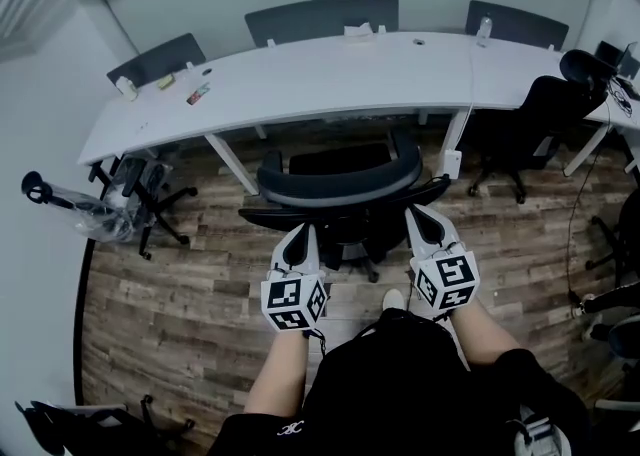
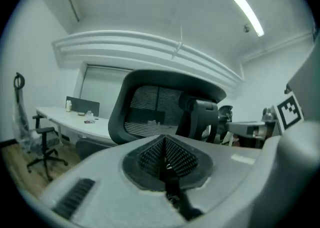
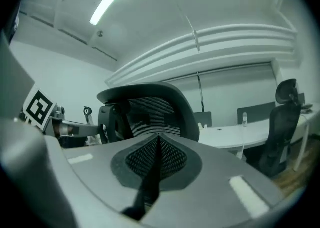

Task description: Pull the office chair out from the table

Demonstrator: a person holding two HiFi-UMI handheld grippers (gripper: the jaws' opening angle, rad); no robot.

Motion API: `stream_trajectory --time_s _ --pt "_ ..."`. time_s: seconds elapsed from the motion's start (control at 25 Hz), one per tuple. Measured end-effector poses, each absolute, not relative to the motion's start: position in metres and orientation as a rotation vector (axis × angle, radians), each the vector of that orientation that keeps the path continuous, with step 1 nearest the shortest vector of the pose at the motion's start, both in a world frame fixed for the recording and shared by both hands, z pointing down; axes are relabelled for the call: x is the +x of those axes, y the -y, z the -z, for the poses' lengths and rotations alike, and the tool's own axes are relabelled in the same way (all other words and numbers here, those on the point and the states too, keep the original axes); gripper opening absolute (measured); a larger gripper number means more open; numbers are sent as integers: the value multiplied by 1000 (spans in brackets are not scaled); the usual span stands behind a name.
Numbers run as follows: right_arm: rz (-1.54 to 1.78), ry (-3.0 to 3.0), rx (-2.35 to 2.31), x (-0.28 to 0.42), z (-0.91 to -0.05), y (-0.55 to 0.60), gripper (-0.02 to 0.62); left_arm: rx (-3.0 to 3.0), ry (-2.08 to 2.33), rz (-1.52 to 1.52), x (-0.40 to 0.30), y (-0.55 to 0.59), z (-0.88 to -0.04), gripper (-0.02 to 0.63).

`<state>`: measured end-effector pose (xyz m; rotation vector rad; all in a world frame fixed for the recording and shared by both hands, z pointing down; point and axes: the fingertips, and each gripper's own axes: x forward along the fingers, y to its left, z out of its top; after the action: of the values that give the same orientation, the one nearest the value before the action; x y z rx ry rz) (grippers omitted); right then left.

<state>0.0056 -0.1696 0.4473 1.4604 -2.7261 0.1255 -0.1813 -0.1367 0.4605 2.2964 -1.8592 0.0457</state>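
Observation:
The black office chair stands tucked against the long white table, its curved mesh backrest toward me. My left gripper sits just behind the backrest's left end and my right gripper just behind its right end. In the left gripper view the gripper is shut, pads pressed together with nothing between them, and the backrest lies a little ahead. The right gripper view shows the same: the gripper shut and empty, with the backrest beyond it. Neither gripper holds the chair.
A second black chair stands at the table's right end and another chair at its left end. Grey divider screens line the table's far edge. Small items lie on the tabletop's left. The floor is wood planks.

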Motion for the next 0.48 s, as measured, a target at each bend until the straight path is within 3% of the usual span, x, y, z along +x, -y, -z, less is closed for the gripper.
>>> stream_trajectory --time_s 0.48 --pt "-124 2752 1377 -26 -452 155 5 2299 1873 -139 -169 128 -456 7"
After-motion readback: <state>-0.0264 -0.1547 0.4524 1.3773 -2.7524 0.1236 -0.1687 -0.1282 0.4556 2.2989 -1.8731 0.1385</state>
